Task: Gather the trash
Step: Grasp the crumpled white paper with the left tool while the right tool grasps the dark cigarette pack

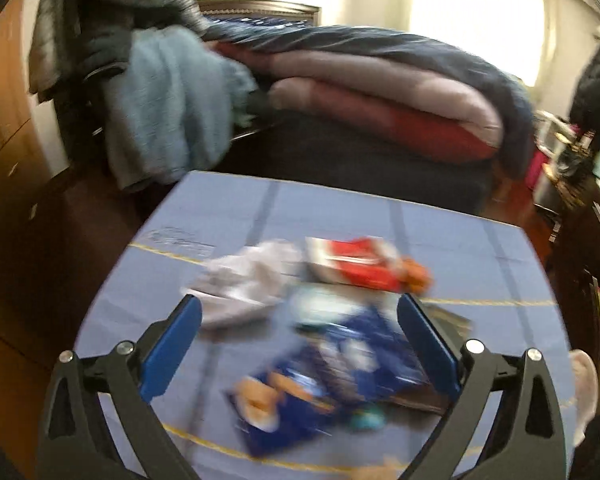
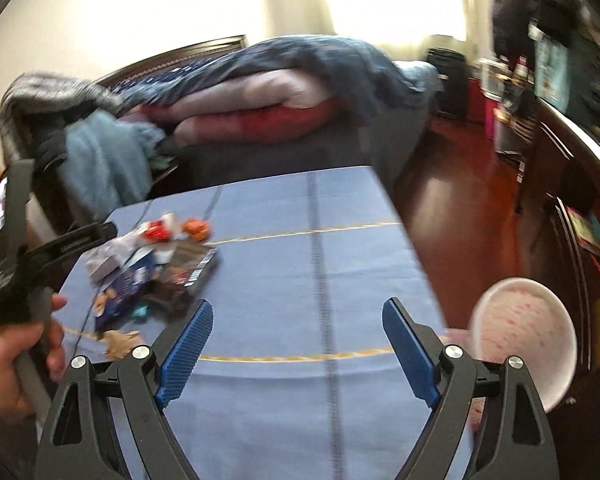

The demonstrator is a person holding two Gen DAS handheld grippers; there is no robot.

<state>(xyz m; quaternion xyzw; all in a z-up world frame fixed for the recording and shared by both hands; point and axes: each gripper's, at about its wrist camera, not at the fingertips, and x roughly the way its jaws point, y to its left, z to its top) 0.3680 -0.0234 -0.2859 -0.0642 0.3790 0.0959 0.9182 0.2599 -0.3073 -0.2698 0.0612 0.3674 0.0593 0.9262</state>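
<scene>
A heap of trash lies on the blue-clothed table [image 1: 240,216]: a blue snack bag [image 1: 312,380], a white crumpled wrapper [image 1: 244,280], a red and white packet [image 1: 352,260], an orange scrap [image 1: 414,274] and a dark packet [image 2: 192,268]. My left gripper [image 1: 300,312] is open and empty, hovering over the blue bag with its jaws on either side. It also shows in the right wrist view [image 2: 100,232] at the left, held by a hand. My right gripper [image 2: 298,316] is open and empty over bare cloth [image 2: 340,260], right of the heap. Both views are blurred.
A pale pink bin [image 2: 522,328] stands off the table's right edge. Behind the table is a bed with folded quilts [image 1: 380,92] and a chair draped with clothes [image 1: 168,104]. Wood floor [image 2: 460,200] and cluttered furniture lie at the right.
</scene>
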